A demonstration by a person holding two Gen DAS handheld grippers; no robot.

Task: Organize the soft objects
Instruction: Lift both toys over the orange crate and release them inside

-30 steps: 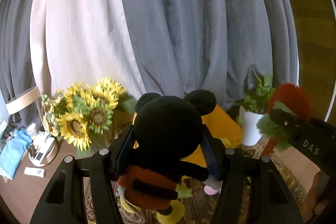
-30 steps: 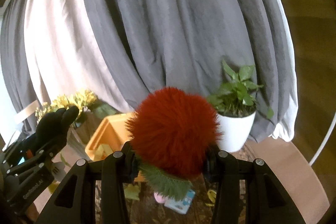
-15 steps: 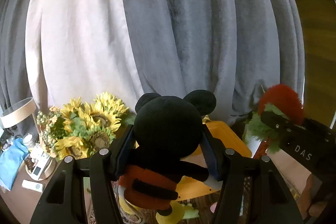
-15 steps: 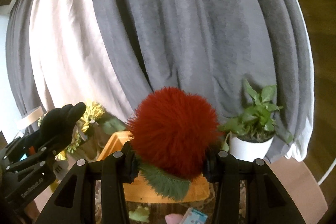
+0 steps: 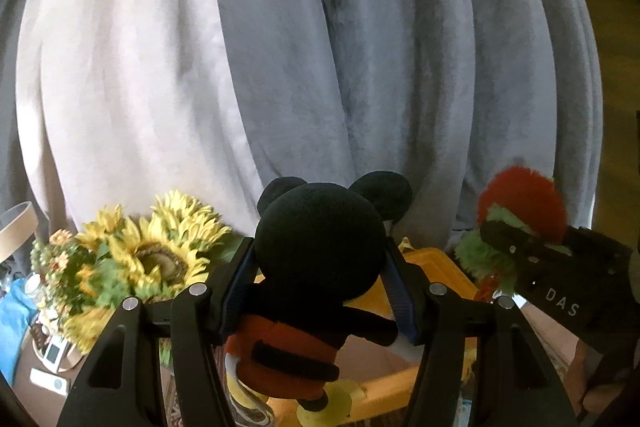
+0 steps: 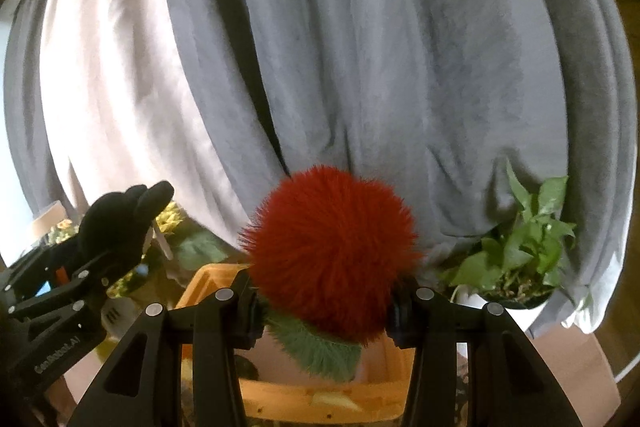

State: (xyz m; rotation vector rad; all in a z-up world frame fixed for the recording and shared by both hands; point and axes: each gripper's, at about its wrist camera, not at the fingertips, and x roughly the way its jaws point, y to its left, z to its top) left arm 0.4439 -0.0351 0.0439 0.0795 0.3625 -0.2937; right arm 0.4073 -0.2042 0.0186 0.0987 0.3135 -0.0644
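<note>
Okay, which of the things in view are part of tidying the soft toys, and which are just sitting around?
Part of the job:
- black mouse plush, clamped in the left gripper
- red fuzzy plush, clamped in the right gripper
- orange bin below both

Just lying about:
- sunflowers
- potted plant
- curtains

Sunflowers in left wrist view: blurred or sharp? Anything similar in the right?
Left wrist: sunflowers smeared by motion blur, mouse plush in the left gripper sharp. Right wrist: red fluffy toy sharp, potted plant slightly soft; curtain bowed by fisheye.
</note>
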